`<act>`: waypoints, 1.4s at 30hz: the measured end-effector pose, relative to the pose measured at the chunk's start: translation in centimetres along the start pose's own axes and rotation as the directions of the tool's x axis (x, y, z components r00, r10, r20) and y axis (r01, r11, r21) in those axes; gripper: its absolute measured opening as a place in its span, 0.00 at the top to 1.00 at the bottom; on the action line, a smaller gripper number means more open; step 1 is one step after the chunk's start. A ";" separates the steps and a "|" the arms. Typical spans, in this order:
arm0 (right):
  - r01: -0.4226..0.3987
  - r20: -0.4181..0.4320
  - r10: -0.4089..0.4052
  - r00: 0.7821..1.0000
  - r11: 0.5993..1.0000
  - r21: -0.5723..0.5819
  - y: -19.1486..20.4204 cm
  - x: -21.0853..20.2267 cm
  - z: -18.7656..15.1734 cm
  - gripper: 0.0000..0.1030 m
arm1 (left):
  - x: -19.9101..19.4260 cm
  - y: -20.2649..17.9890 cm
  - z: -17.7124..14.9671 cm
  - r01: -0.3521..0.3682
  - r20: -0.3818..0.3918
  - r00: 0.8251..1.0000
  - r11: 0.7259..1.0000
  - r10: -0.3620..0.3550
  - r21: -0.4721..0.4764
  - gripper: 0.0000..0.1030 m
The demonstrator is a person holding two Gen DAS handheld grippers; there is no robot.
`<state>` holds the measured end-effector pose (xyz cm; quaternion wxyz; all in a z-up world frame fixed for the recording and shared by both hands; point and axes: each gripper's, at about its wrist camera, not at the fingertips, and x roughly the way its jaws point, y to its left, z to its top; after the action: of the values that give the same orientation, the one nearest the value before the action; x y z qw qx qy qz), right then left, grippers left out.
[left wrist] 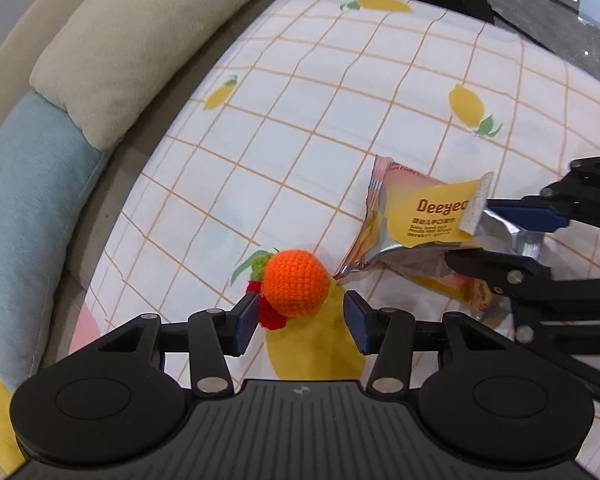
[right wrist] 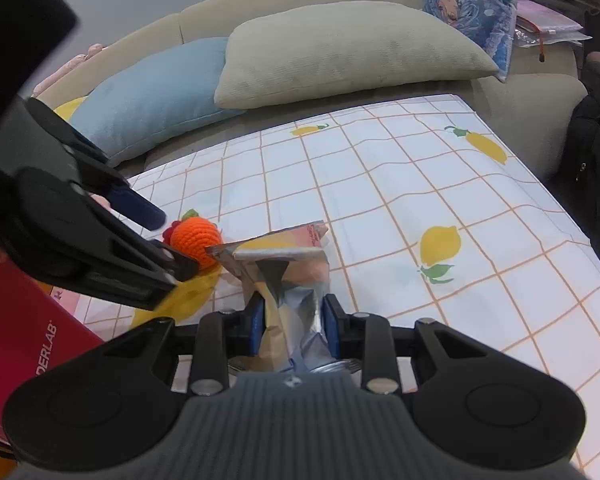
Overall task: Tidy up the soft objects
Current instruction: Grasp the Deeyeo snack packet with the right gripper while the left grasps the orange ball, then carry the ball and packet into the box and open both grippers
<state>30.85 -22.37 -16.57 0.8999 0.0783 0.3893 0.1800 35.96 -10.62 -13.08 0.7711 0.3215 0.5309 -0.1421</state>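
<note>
An orange crocheted ball [left wrist: 295, 283] with green and red trim lies on the lemon-print cloth [left wrist: 308, 120]. My left gripper [left wrist: 300, 320] is open, its pads on either side of the ball's near part, not closed on it. My right gripper [right wrist: 292, 322] is shut on a crumpled foil pack of wet wipes [right wrist: 290, 276]. The pack [left wrist: 416, 220] is held just right of the ball. In the right wrist view the ball [right wrist: 196, 240] sits left of the pack, with the left gripper [right wrist: 168, 240] reaching over it.
A blue cushion [right wrist: 152, 96] and a beige cushion [right wrist: 340, 48] lean on the sofa back behind the cloth. A red box [right wrist: 28, 340] stands at the near left. A patterned bag [right wrist: 468, 4] and a dark bag [right wrist: 596, 148] are at the right.
</note>
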 end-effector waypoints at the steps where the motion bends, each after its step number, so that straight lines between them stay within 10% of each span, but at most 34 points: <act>1: -0.002 0.000 0.002 1.000 1.000 -0.002 0.0 0.0 0.0 0.71 | 0.3 -0.1 0.0 -0.006 -0.003 1.000 1.000 0.006 0.002 0.44; 17: -0.016 0.004 0.016 1.000 1.000 0.001 0.0 -0.1 -0.3 0.71 | 1.0 -1.0 0.5 -0.155 -0.013 0.988 0.988 0.155 -0.010 0.57; 31: 0.016 0.003 -0.016 1.000 1.000 -0.017 0.3 -1.3 -0.7 0.72 | -9.1 -1.5 -3.1 -0.007 0.162 0.986 0.985 0.036 -0.173 0.58; 42: -0.002 0.040 0.003 0.999 1.000 -0.028 2.5 -5.0 -1.6 0.72 | -18.9 -1.8 -10.1 0.050 0.359 0.932 0.960 0.055 -0.275 0.57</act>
<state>25.86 -22.02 -13.65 0.9083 0.0697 0.3686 0.1852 20.15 -7.78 1.16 0.8936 0.1782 0.3936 -0.1215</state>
